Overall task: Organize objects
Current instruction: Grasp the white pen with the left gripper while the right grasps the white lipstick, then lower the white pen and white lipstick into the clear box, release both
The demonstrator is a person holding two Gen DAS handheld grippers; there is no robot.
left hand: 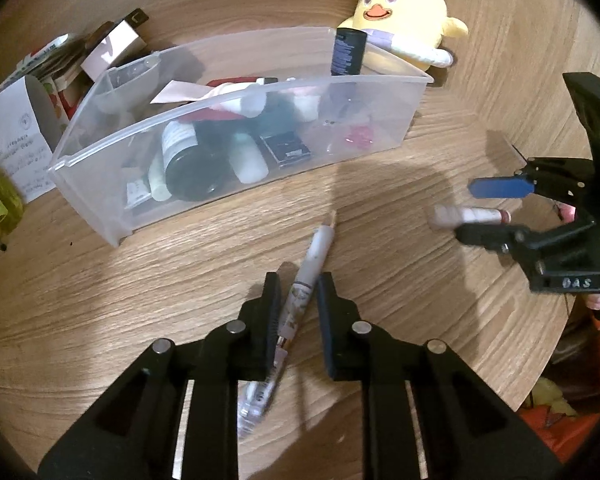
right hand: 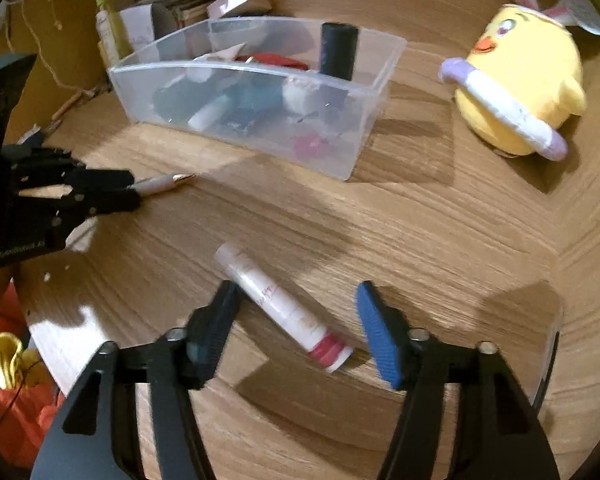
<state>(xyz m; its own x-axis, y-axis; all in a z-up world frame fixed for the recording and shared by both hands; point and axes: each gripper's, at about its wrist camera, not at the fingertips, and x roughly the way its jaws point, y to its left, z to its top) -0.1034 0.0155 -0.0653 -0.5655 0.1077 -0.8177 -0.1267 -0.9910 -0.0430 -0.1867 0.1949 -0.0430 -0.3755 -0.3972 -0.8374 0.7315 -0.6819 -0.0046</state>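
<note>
A white patterned pen (left hand: pixel 306 280) lies on the wooden table between the fingers of my left gripper (left hand: pixel 299 288), which is open around it; the left pad touches it. In the right wrist view the pen's tip (right hand: pixel 168 181) pokes out past the left gripper (right hand: pixel 130 192). A white tube with a pink cap (right hand: pixel 280 306) lies between the fingers of my right gripper (right hand: pixel 296 300), open around it. The tube (left hand: pixel 470 215) and right gripper (left hand: pixel 476 212) also show in the left wrist view. A clear plastic bin (left hand: pixel 380 136) holds several cosmetics.
A yellow chick plush (right hand: pixel 532 80) lies right of the bin (right hand: pixel 356 152). A black cylinder (right hand: pixel 338 50) stands in the bin. Boxes and papers (left hand: pixel 32 92) pile up behind the bin's left end. The round table's edge (left hand: pixel 540 380) runs close on the right.
</note>
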